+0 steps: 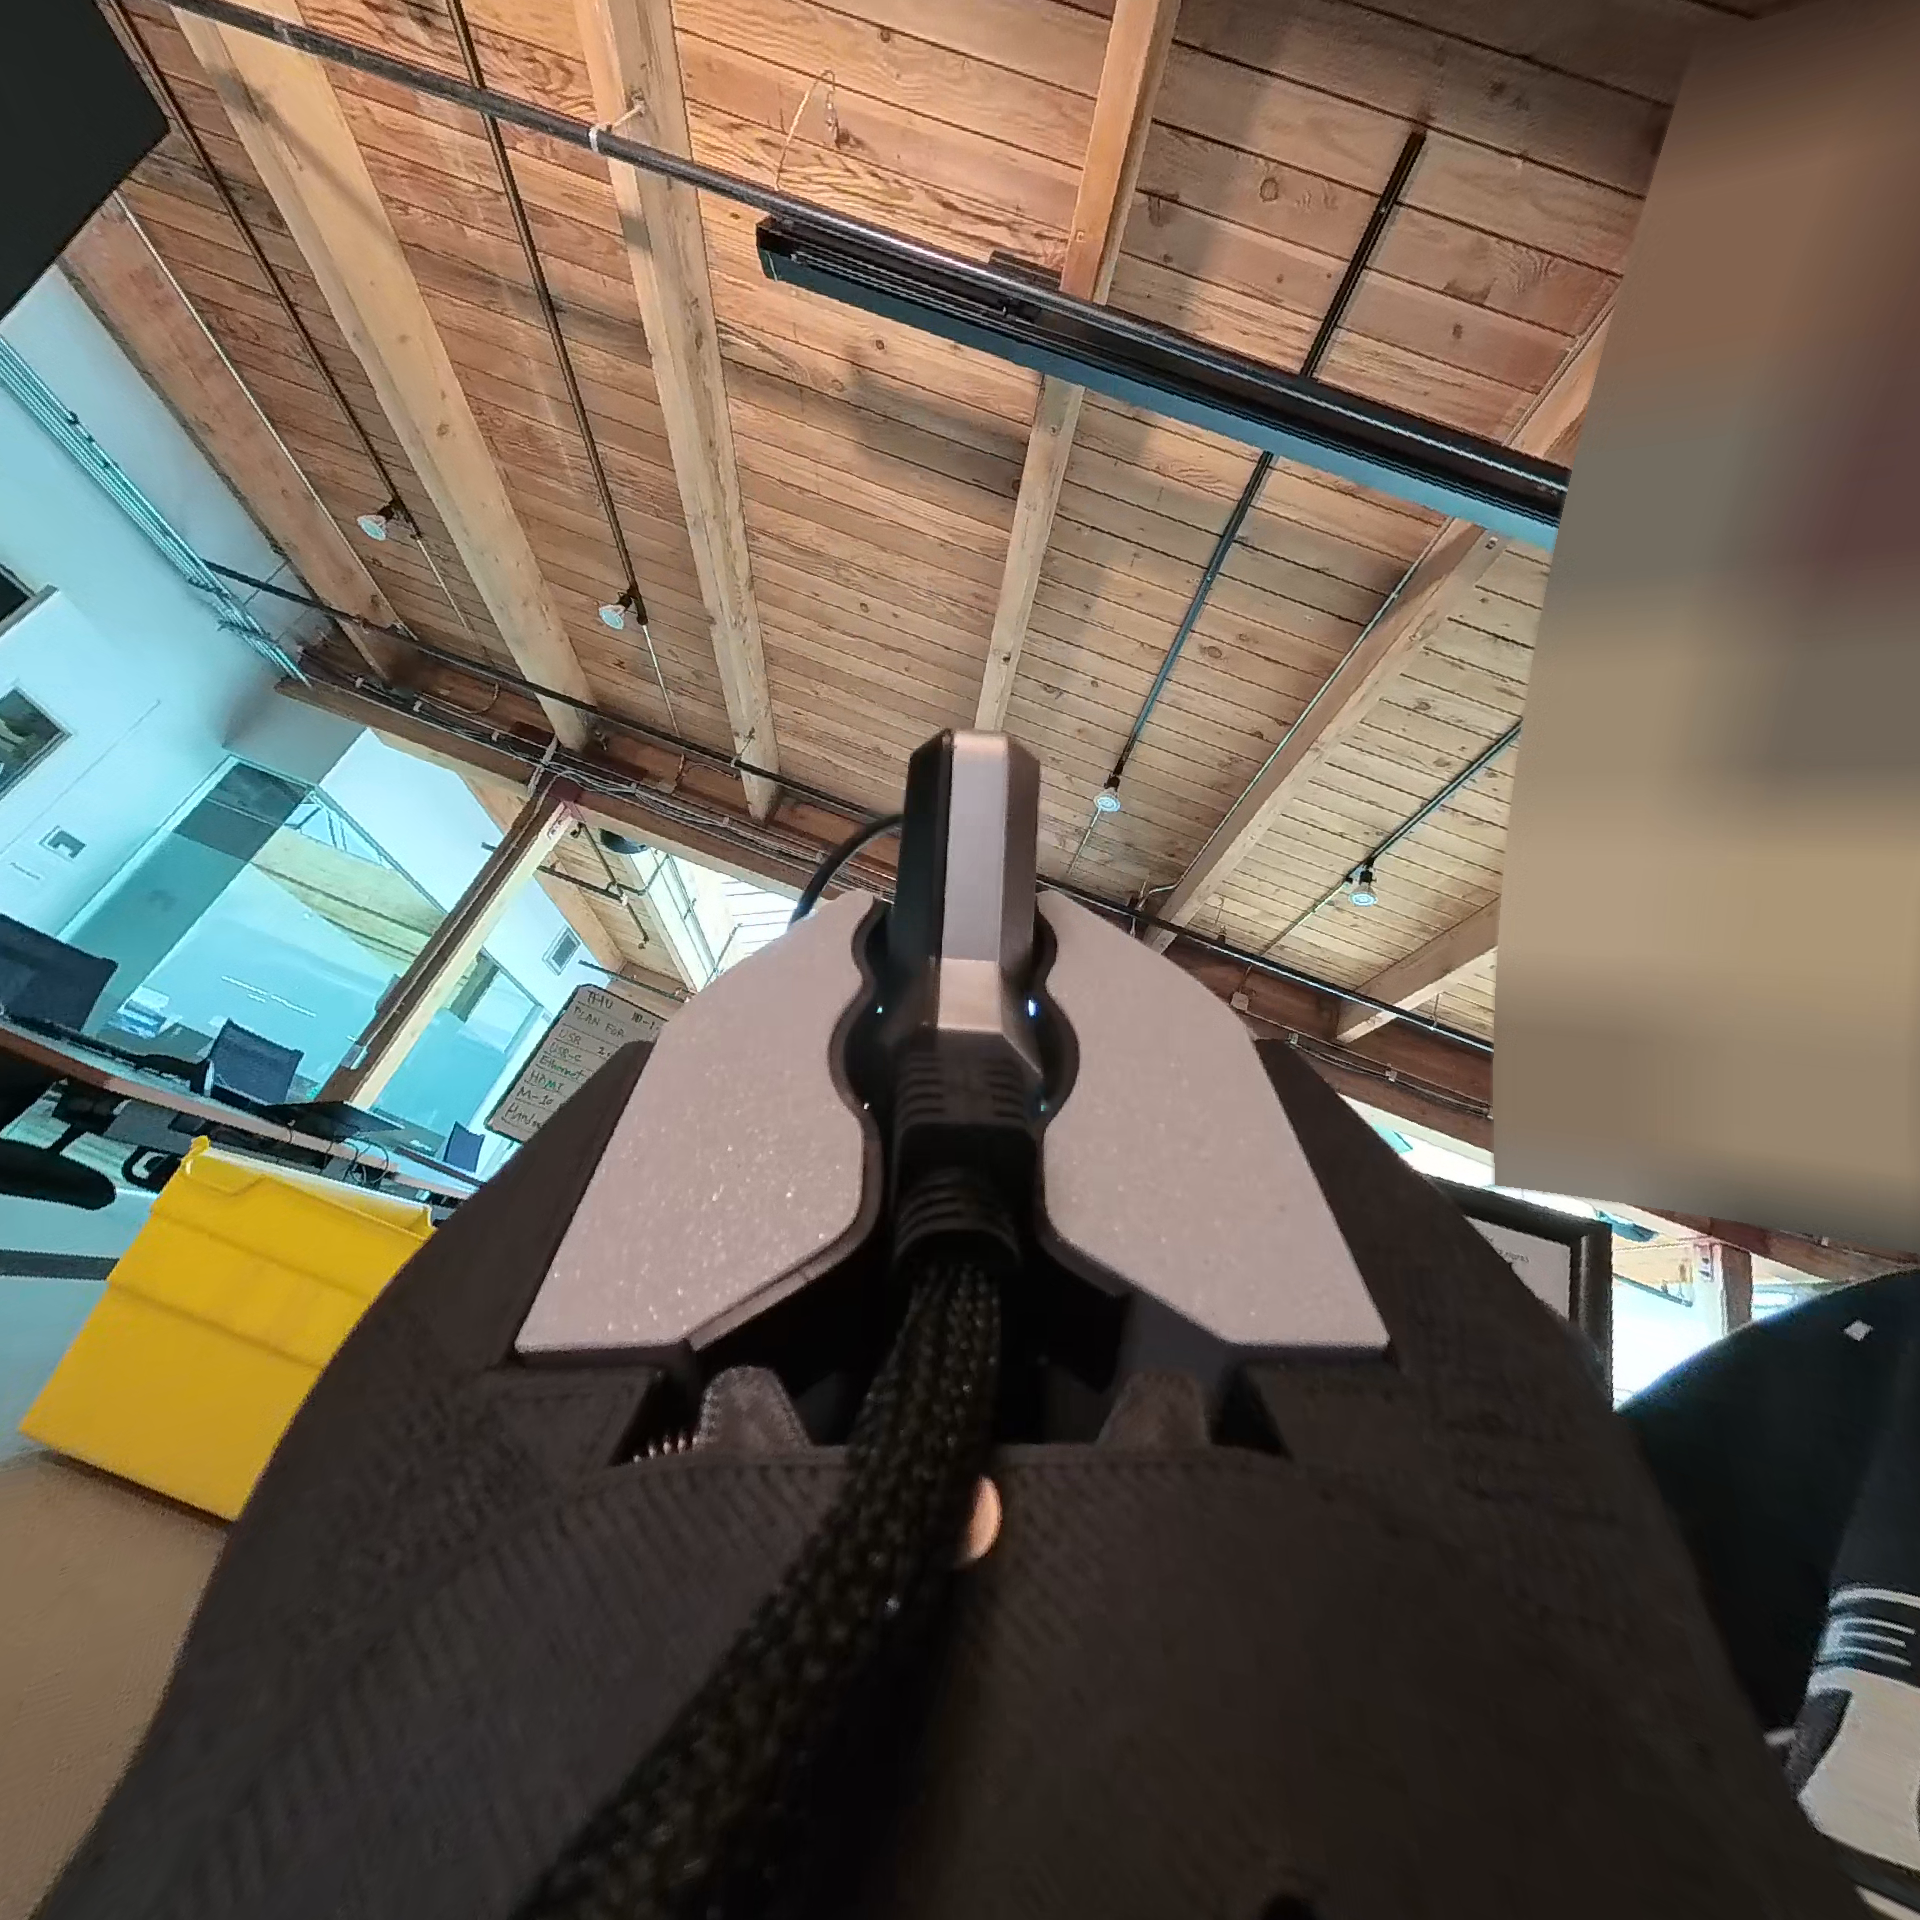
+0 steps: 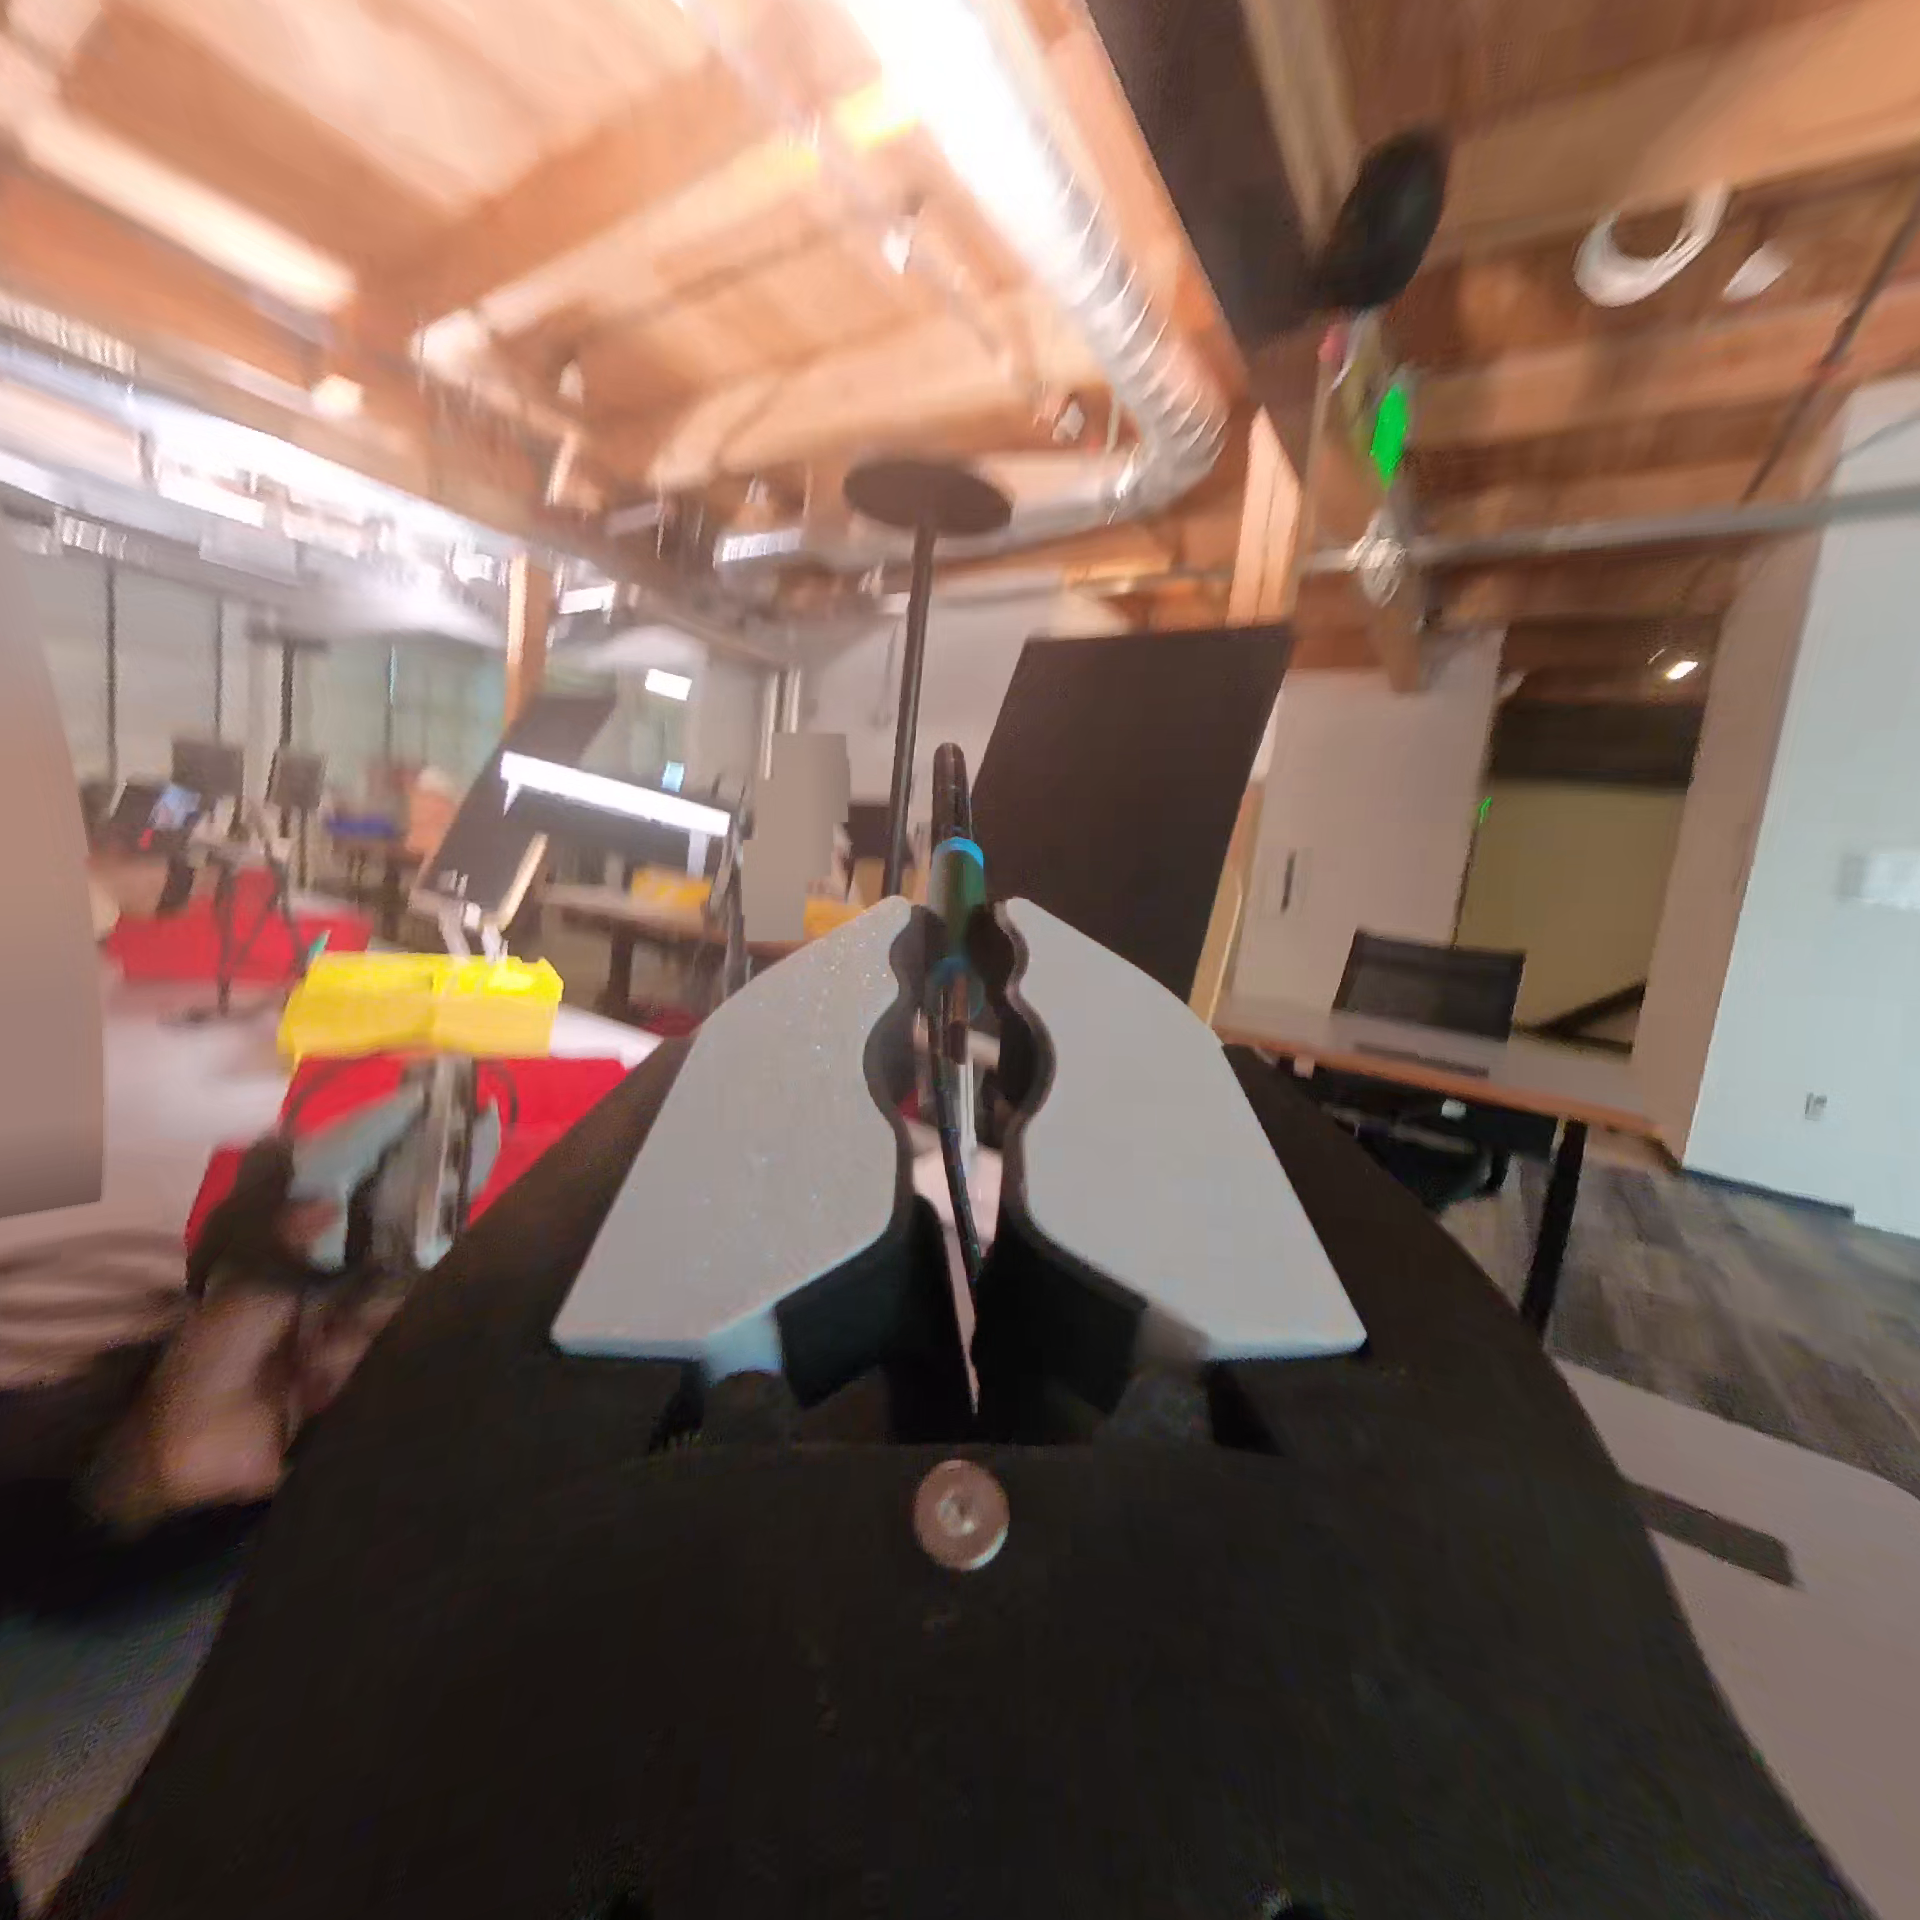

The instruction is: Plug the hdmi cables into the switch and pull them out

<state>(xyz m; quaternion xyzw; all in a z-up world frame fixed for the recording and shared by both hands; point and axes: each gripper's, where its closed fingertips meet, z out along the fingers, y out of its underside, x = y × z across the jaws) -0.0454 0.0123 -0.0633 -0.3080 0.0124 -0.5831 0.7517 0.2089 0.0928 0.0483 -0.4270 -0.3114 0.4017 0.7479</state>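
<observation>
The switch [image 1: 971, 883] is a small, slim box with a silver-grey face and a black side, standing on end and pointing up toward the wooden plank ceiling [image 1: 831, 468]. A black braided HDMI cable [image 1: 914, 1382] with a ribbed black strain relief is plugged into its near end and runs back down over the body of the tool toward the camera; a thinner dark lead curves away behind the box on its left. The left claw [image 1: 961, 997] has its two grey fingers [image 1: 727, 1143] closed on the switch, gripping it at the notched part near the tips, so the box sits between them and sticks out past them. In the right wrist view, which is blurred, the right claw [image 2: 956, 966] has its grey fingers nearly together, clamped on a second cable [image 2: 951, 1060]: a thin dark lead with a green plug body ringed in blue that shows just past the fingertips, the lead itself passing down through the narrow gap between the fingers. The far end of this plug is too blurred to make out. To the left in that view a yellow bin [image 2: 416, 1003] sits over something red, and a tabletop [image 2: 1455, 1060] stands at the right.
</observation>
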